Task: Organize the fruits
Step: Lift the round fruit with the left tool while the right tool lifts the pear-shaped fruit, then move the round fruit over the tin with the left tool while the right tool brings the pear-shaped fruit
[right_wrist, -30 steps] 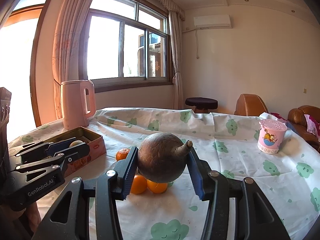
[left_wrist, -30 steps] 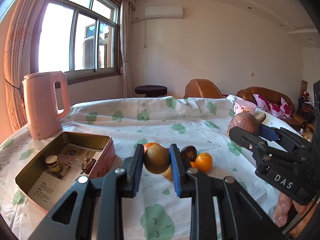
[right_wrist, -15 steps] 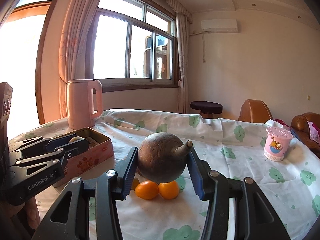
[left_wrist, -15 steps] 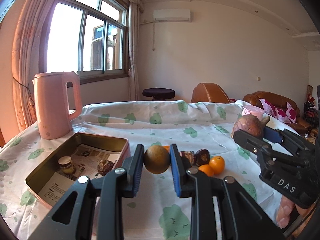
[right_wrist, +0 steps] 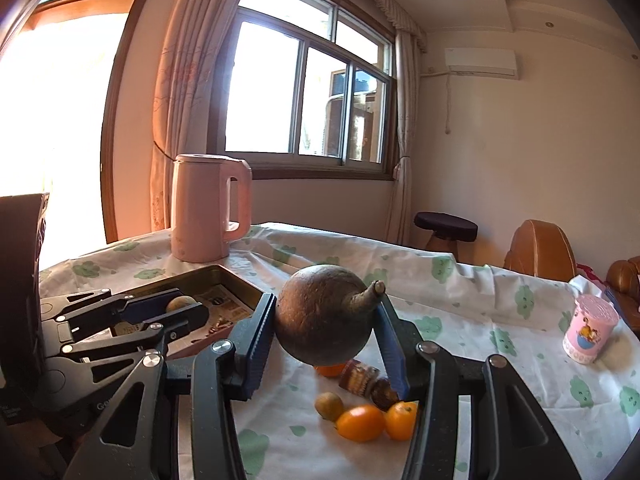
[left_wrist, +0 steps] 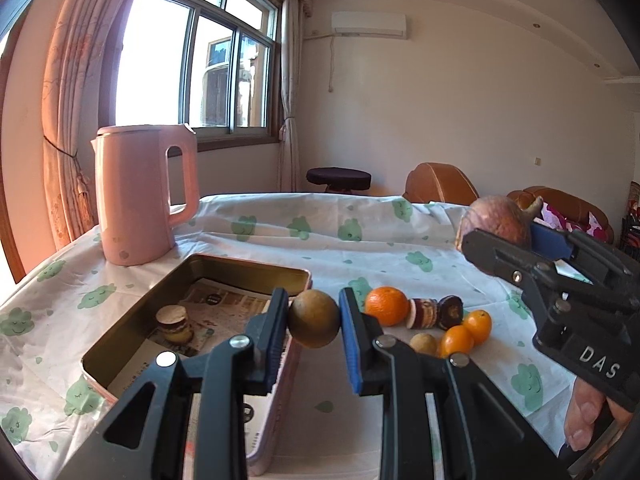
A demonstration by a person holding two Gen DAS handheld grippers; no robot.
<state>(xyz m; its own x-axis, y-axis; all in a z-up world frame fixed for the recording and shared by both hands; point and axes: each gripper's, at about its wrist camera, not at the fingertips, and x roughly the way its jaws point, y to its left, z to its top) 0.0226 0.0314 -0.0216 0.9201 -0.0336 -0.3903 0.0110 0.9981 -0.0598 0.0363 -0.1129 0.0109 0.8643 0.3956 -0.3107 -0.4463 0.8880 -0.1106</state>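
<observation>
Fruit is held in both claws. The left claw (left_wrist: 314,322) is clenched on a small round brown fruit (left_wrist: 314,324), low in the middle of the left view, just over the near right edge of the open tin box (left_wrist: 248,270). It looks light and hard, with a smooth skin that could slip, so the blue pads do well pressing on its widest middle. It is a ball, so it has no long side.

The right claw (right_wrist: 326,330) is grasping a big brown round fruit with a stem (right_wrist: 324,318), held above the counter (right_wrist: 460,300) in the middle of the right view. It looks heavy and firm. Its long line runs through the stem, which points to the upper right of the frame, beside the right pad. More small fruits (right_wrist: 360,422) lie on the counter below.
</observation>
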